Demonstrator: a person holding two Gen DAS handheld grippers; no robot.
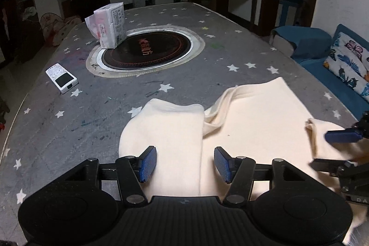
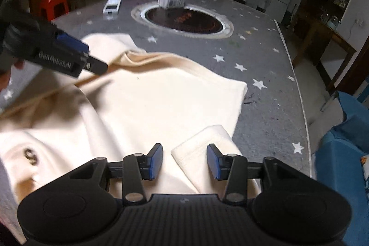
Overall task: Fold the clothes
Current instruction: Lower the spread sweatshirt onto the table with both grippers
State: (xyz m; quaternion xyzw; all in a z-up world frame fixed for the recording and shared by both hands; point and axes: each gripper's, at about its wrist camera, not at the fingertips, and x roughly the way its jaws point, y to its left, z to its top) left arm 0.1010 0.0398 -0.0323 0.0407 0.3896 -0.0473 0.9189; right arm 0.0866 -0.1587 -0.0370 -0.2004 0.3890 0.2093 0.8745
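A cream sweatshirt (image 1: 253, 126) lies spread on the grey star-patterned table (image 1: 92, 107); it also shows in the right wrist view (image 2: 161, 103). My left gripper (image 1: 185, 164) is open just above a sleeve (image 1: 170, 130) folded over the body. My right gripper (image 2: 184, 161) is open with the other sleeve's cuff (image 2: 203, 144) between its fingers, not clamped. The right gripper also shows at the right edge of the left wrist view (image 1: 341, 146). The left gripper shows at the left of the right wrist view (image 2: 76, 54).
A round black cooktop (image 1: 147, 50) is set in the table's middle. A tissue pack (image 1: 110, 25) stands at its rim. A white remote (image 1: 61, 77) lies to the left. A blue sofa with a butterfly cushion (image 1: 348, 66) lines the right side.
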